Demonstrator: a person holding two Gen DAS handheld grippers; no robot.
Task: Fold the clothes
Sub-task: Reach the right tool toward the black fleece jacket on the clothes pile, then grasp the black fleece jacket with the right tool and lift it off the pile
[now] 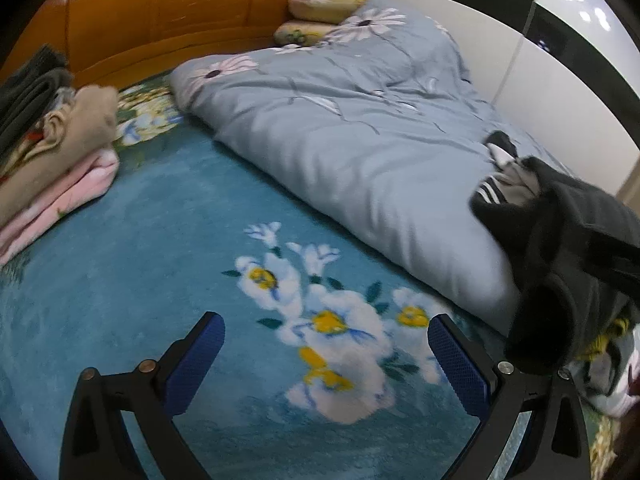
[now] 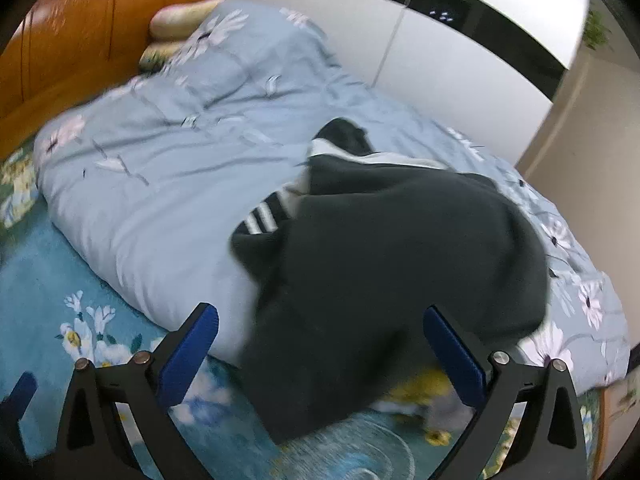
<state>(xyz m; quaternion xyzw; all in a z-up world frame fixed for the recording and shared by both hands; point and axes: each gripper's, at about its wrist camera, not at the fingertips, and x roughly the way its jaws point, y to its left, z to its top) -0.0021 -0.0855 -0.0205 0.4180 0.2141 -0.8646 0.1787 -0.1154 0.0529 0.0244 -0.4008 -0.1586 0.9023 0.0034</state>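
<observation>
A dark grey-black garment (image 2: 392, 256) lies heaped on the edge of the grey floral quilt (image 2: 160, 184), draping down onto the blue floral bedspread (image 2: 40, 280). A black piece with white stripes (image 2: 262, 216) lies under it. My right gripper (image 2: 320, 344) is open, its blue pads either side of the garment's lower edge, not holding it. My left gripper (image 1: 326, 356) is open and empty above the blue bedspread (image 1: 160, 240); the dark garment (image 1: 560, 260) is at its right.
A stack of folded clothes, beige (image 1: 68, 128) on pink (image 1: 60, 196), sits at the left by the orange headboard (image 1: 180, 8). Pillows (image 1: 320, 4) lie at the bed's head. A white wardrobe (image 2: 460, 60) stands behind the bed.
</observation>
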